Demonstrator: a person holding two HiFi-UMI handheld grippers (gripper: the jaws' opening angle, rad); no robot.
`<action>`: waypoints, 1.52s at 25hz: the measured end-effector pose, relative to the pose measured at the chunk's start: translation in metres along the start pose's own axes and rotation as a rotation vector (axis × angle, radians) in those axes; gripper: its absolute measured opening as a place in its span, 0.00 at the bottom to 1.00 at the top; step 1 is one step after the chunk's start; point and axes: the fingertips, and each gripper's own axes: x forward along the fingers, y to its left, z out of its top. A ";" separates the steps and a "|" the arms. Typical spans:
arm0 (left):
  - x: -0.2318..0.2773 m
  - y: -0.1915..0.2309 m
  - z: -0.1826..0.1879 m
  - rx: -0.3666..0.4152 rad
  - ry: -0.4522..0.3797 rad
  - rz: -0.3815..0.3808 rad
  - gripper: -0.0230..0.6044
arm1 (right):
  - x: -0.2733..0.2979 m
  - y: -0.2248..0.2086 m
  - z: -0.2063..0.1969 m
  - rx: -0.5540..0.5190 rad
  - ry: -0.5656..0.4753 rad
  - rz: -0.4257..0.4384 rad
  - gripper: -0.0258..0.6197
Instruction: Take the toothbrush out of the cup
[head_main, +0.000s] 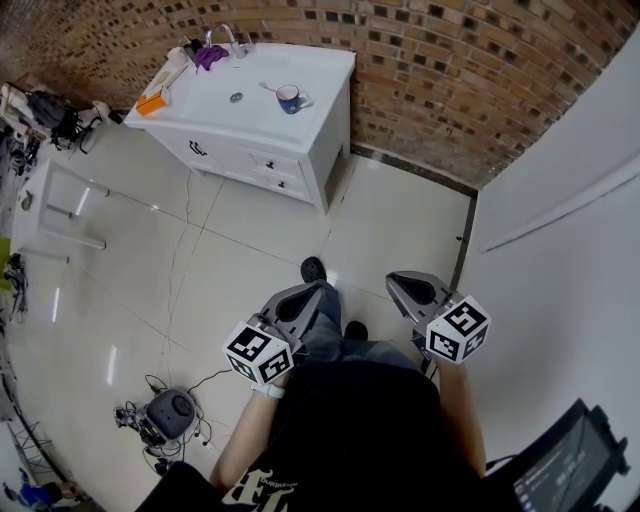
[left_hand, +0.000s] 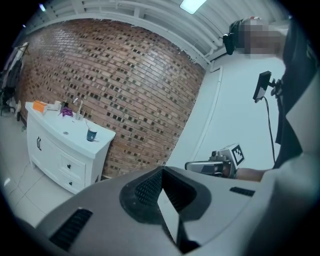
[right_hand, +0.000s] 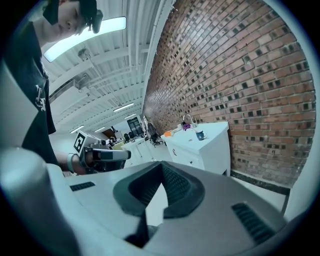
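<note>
A tiled floor (head_main: 200, 250) is spread below and ahead of both grippers. A brick wall (head_main: 450, 80) is seen far ahead of them, and a white wall (head_main: 560, 230) runs along the outer side of the right gripper (head_main: 393, 281). A white cabinet (head_main: 300, 160) is set against the brick wall, well ahead of the grippers and off toward the side of the left gripper (head_main: 320, 288).

The two grippers are held side by side, near each other but apart. Both are pointed forward and slightly down over the floor, close in front of the person's body. The left gripper's jaws are seen brought together at the tips, with nothing between them. The right gripper's jaws are likewise closed tip to tip, and nothing is held.

A grey device (head_main: 172, 412) with cables lies on the floor, behind the left gripper and out to its left.

On the cabinet top, well ahead of both grippers, an orange box (head_main: 152, 102) is placed at the far left corner. A purple cloth (head_main: 210, 55) and a faucet (head_main: 225, 38) are seen at the back by the wall.

The cup (head_main: 289, 98), blue, stands upright near the right edge of the cabinet top, well apart from both grippers. The toothbrush (head_main: 268, 87) is seen in the cup, its handle leaning out to the left, touched by neither gripper.
</note>
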 end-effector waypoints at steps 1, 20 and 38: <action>0.002 0.006 0.000 -0.004 0.001 0.001 0.03 | 0.005 -0.002 0.000 0.001 0.006 0.000 0.02; 0.074 0.128 0.091 -0.024 0.020 -0.060 0.03 | 0.121 -0.079 0.092 0.008 0.031 -0.039 0.02; 0.093 0.258 0.172 -0.026 0.011 -0.068 0.03 | 0.249 -0.117 0.162 0.011 0.040 -0.059 0.02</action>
